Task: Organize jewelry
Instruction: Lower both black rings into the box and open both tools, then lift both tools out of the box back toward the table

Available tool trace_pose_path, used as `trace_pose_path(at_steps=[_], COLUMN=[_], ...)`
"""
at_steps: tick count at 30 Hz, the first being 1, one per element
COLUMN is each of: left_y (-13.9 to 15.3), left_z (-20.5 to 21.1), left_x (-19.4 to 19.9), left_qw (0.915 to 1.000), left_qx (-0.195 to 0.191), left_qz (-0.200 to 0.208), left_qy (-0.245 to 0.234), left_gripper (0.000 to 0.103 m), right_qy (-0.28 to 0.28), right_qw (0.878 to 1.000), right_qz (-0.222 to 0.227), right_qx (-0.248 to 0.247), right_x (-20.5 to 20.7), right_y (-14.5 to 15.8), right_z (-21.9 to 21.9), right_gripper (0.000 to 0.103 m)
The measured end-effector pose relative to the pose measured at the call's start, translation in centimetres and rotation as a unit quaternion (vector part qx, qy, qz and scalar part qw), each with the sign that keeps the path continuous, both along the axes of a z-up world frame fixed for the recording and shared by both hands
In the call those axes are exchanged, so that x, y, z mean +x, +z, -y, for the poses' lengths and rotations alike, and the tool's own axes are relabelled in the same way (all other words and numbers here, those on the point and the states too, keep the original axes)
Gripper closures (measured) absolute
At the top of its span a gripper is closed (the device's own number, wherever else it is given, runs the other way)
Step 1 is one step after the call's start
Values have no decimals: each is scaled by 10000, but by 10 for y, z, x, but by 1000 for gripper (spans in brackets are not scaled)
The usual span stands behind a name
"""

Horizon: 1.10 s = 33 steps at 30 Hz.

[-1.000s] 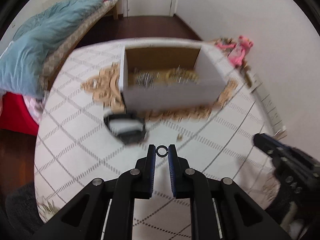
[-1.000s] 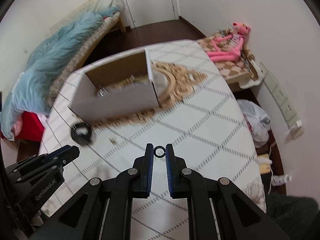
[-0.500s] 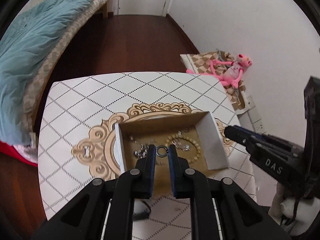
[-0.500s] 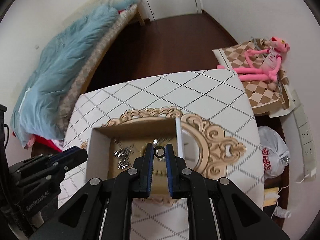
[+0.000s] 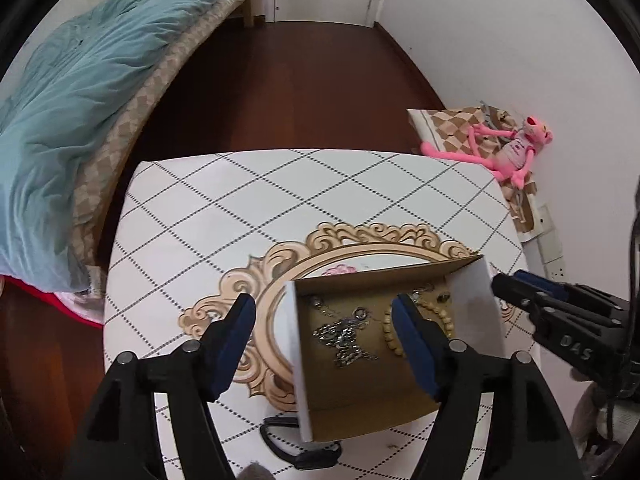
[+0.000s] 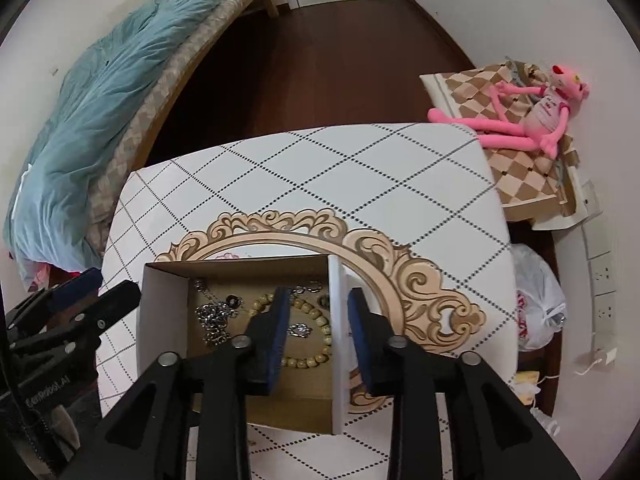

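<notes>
Below both spread grippers, rings pinched half a second ago have dropped among the chains (image 5: 344, 336) and beads (image 6: 316, 320) in the cardboard box (image 6: 164, 304); left gripper (image 5: 324, 344) and right gripper (image 6: 318, 332) gape empty, freed for more jewelry

Open cardboard box (image 6: 240, 272), silver chains (image 6: 214, 320), beaded bracelet (image 6: 316, 320) inside
</notes>
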State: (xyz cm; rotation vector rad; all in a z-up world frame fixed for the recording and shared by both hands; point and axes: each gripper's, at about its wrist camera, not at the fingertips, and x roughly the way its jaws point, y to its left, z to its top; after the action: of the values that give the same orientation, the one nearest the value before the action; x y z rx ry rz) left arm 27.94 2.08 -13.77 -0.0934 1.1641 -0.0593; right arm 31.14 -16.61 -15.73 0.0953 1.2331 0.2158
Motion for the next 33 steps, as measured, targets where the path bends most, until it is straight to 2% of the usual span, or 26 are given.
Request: trace_pose_path(at_steps=[1,2,3,4,5,7,9,10,11,14,22,33], left_y=[0,0,0,0,0,2,3,3,3,2,7,42], left_z=[-2,-4,-5,-6,-7,-7,-7,-7,-6,-5,-3,-2], left_x=[-2,-4,-6,-8,-12,-19,-28,-32,-37,-48,-79,-128], left_qw=[10000,9999,9998,9997,9996,9990,9982,9978,9974,9965,9959,9918], left_qx=[27,84,127,165,221,350,483,530,575,678,719,811], left_qz=[7,11,12,21,48,141,251,298,347,385,418,753], left_qy=[40,96,127,153,184,231,268,281,279,308,366,645], left_gripper=[34,27,20,7,5,5,2,1,1,1,1,1], right_qy=[6,6,3,1,-3,-12,1,17,21,23,-44,-243], right_qw=[10000,9999,9998,9998,9996,9987,9975,9970,9965,9945,9940,9879], right_qz=[29,51,75,93,129,220,241,230,223,282,387,1019], right_qx=[-54,-129,-166,-196,-261,-452,-668,-741,-807,-1012,-1022,-1143], right_x=[-2,-4,-7,-9,-12,-19,-26,-31,-36,-53,-86,-139], right_y=[2,4,6,7,9,12,11,9,7,2,4,53], right_z=[0,0,0,0,0,-1,-4,-5,-6,-10,-12,-8], right_gripper=[69,66,62,53,44,36,20,8,4,4,4,3])
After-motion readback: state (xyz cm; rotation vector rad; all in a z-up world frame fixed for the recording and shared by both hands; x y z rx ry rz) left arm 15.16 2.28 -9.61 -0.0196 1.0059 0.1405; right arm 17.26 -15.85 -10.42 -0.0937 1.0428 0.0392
